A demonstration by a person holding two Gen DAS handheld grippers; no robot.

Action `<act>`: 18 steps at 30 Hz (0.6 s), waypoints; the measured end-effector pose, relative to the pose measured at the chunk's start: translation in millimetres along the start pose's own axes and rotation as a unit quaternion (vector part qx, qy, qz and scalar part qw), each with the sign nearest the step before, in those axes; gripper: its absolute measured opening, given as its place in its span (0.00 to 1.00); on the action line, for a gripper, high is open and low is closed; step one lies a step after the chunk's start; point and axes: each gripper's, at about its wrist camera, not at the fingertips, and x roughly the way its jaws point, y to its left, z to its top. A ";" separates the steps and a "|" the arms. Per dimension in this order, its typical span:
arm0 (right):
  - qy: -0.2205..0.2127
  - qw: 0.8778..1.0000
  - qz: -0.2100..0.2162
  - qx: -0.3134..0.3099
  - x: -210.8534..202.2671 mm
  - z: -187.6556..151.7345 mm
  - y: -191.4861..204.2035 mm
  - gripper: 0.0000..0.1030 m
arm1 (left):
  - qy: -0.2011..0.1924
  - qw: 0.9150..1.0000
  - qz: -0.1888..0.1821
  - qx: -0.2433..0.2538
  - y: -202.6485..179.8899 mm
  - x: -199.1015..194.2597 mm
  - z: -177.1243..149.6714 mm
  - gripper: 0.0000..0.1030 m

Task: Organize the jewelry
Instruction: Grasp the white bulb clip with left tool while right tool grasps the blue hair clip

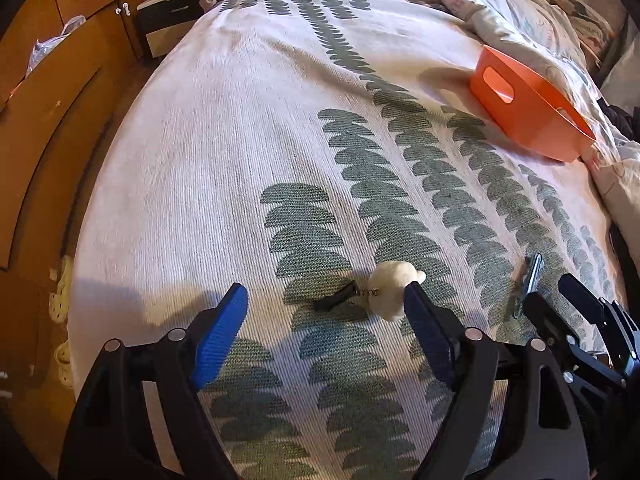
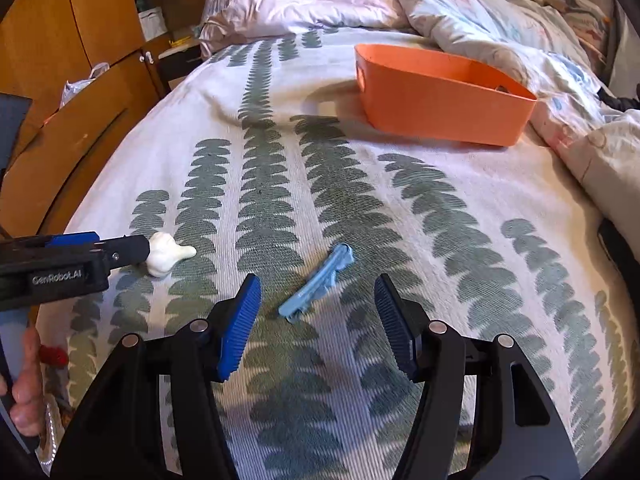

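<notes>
1. Blue ribbed pads of the left gripper [image 1: 326,312] stand wide apart over the bedspread [image 1: 240,140], holding nothing.
2. Just beyond its right fingertip lies a cream-white charm [image 1: 394,290], touching or nearly touching that pad; a small dark strap [image 1: 336,299] joins it by what looks like a short metal link, though the link is too small to be sure.
3. Over in the right wrist view, the right gripper [image 2: 318,294] is likewise spread wide and empty, hovering low over the green leaf print.
4. Between its fingers, a little ahead of the tips, lies a light blue hair clip [image 2: 316,284], set diagonally on the cover.
5. From the left wrist view the same clip shows beside the right gripper's black finger.
6. Well beyond both pieces sits an orange bin [image 2: 440,100], upright against the rumpled duvet [image 2: 460,12]; its inside is not visible.
7. Along the left runs a wooden wardrobe [image 1: 60,92].
</notes>
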 end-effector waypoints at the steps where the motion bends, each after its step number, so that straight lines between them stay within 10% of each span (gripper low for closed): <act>1: 0.001 1.000 -0.006 -0.005 2.3 1.1 2.7 0.60 | 0.002 1.000 -0.003 -0.002 1.1 0.7 0.6 0.78; 18: 0.006 0.999 -0.042 -0.018 22.7 5.6 8.1 0.60 | 0.032 0.999 -0.037 -0.004 -5.3 10.7 -0.6 0.78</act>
